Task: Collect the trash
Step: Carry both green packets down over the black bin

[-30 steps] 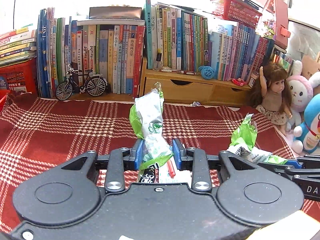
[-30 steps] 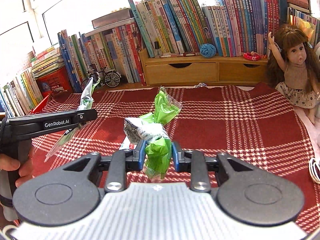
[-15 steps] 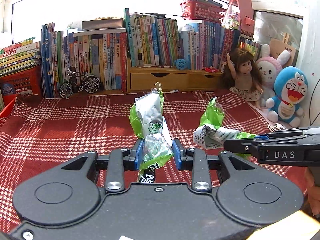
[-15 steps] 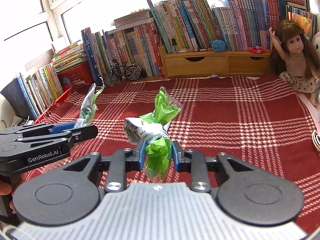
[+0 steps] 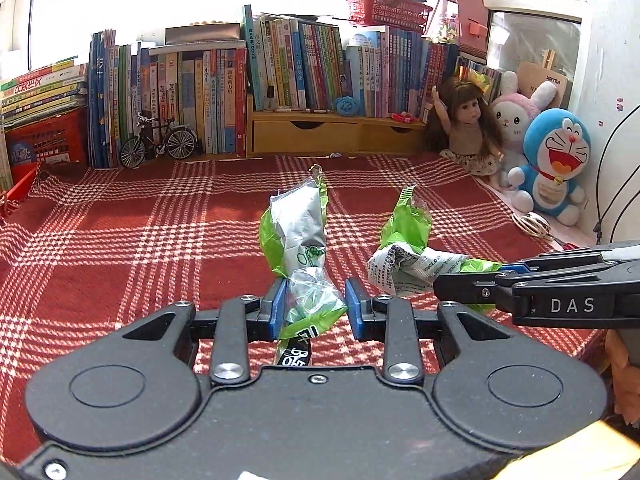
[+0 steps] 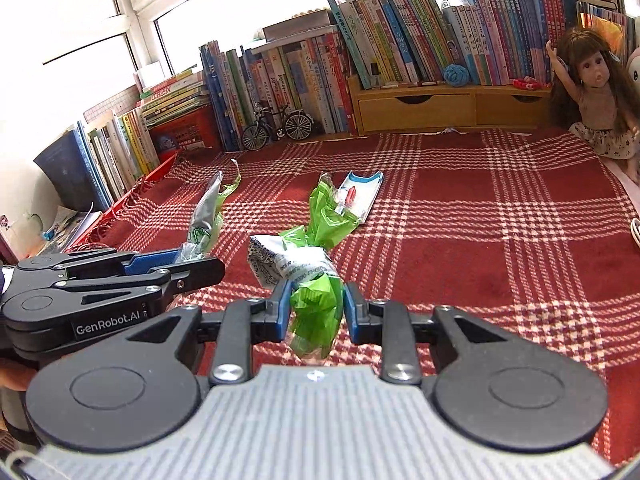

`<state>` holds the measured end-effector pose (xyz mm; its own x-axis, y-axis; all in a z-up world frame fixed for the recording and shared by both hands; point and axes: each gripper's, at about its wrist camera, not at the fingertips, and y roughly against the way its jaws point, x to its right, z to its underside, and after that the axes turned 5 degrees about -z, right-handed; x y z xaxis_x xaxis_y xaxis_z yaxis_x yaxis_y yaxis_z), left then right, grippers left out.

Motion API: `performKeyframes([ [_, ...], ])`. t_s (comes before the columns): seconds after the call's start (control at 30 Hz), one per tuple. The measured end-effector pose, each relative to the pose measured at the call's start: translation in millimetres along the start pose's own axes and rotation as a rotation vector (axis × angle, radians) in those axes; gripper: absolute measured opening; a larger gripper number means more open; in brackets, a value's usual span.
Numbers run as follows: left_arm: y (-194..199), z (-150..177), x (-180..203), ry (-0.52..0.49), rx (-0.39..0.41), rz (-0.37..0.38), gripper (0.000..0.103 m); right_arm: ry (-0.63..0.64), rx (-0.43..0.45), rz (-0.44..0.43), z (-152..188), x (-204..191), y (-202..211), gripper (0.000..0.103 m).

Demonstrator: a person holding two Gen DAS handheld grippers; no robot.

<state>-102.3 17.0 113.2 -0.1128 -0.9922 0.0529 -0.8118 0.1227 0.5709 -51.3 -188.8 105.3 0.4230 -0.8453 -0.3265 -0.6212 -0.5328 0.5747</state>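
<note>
Item 1: left gripper [image 5: 312, 304], blue pads clamped on crumpled silver-and-green foil snack wrapper [image 5: 298, 232], held clear above red-and-white plaid cloth [image 5: 120, 248].

Item 2: right gripper [image 6: 314, 308], clamped on crumpled green-and-white printed plastic wrapper [image 6: 308, 264], also off cloth.

Change: both grippers drawn back from book row since a second ago; more cloth visible; grips unchanged.

Implication: two pieces secured, likely heading to bin, none in view.

Outstanding: flat white-and-blue packet [image 6: 358, 196] lying on cloth.

Snack wrapper [image 5: 298, 236]: crinkled glossy foil-plastic, silver inside, green outside. 2nd wrapper [image 6: 316, 256]: same glossy film, printed. Plaid cloth [image 5: 120, 240]: woven, matt, rough. Fingers [image 5: 277, 308]: matt blue pads on black plastic w/ shiny metal screws. Far drawer unit [image 5: 320, 136]: smooth wood.
</note>
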Motion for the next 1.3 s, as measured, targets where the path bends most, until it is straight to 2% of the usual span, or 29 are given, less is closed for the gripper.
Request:
performKeyframes([
  [0.47, 44, 62, -12, 0.000, -0.018, 0.000, 0.030, 0.008, -0.071, -0.066, 61, -20, 26, 0.033],
  [0.7, 64, 93, -12, -0.016, -0.051, 0.019, 0.030, 0.042, -0.123, -0.097, 89, -34, 40, 0.033],
  [1.1, 73, 156, -9, -0.027, -0.186, 0.030, 0.030, 0.016, -0.262, -0.165, 133, -42, 41, 0.033],
  [1.3, 52, 181, -10, -0.028, -0.332, 0.059, 0.030, -0.030, -0.395, -0.170, 155, -36, 17, 0.034],
])
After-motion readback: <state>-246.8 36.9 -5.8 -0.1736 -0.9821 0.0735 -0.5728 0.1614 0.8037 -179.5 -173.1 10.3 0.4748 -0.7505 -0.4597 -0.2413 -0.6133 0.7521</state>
